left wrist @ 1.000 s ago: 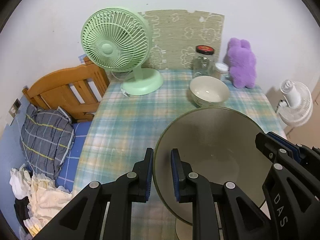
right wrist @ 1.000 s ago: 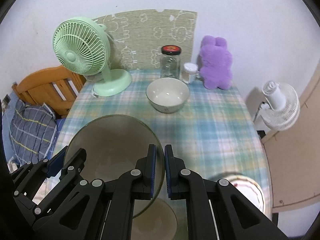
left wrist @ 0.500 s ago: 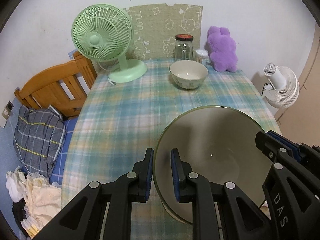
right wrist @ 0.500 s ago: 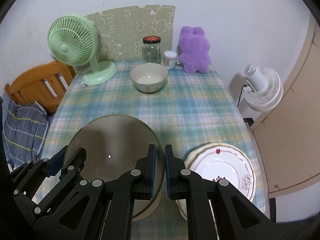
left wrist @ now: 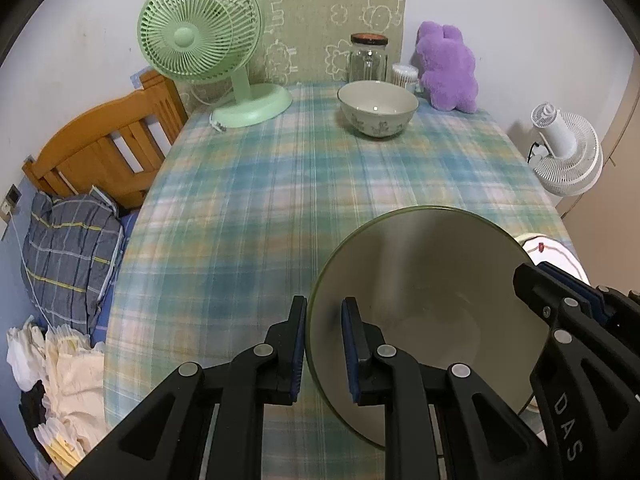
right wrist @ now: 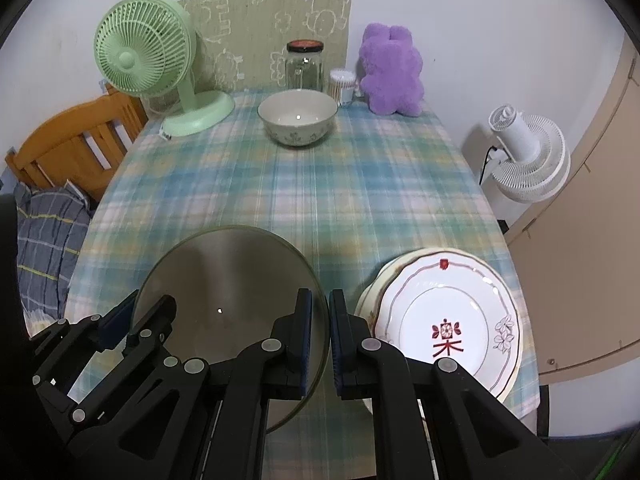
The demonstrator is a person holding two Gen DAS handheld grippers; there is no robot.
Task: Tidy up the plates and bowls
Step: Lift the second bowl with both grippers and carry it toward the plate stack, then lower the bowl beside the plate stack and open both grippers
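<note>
A large olive-grey bowl [left wrist: 432, 312] hangs tilted above the near end of the plaid-clothed table [left wrist: 280, 200]. My left gripper [left wrist: 323, 320] is shut on its left rim and my right gripper [right wrist: 320, 308] is shut on its right rim. In the right wrist view the same large bowl [right wrist: 232, 292] fills the lower left, with the left gripper's fingers [right wrist: 132, 320] on its far side. A stack of white patterned plates [right wrist: 448, 320] lies just right of it near the table edge. A smaller floral bowl [right wrist: 297, 117] stands at the far end.
At the back stand a green desk fan [left wrist: 200, 40], a glass jar [left wrist: 368, 60], a tub of cotton swabs [right wrist: 342, 84] and a purple plush toy [left wrist: 448, 68]. A wooden bed frame [left wrist: 100, 148] lies left of the table, a white floor fan [right wrist: 524, 160] to its right.
Both grippers have carried the large bowl back toward the near end of the table and lower. The far objects look smaller, and the plate stack has come into the right wrist view.
</note>
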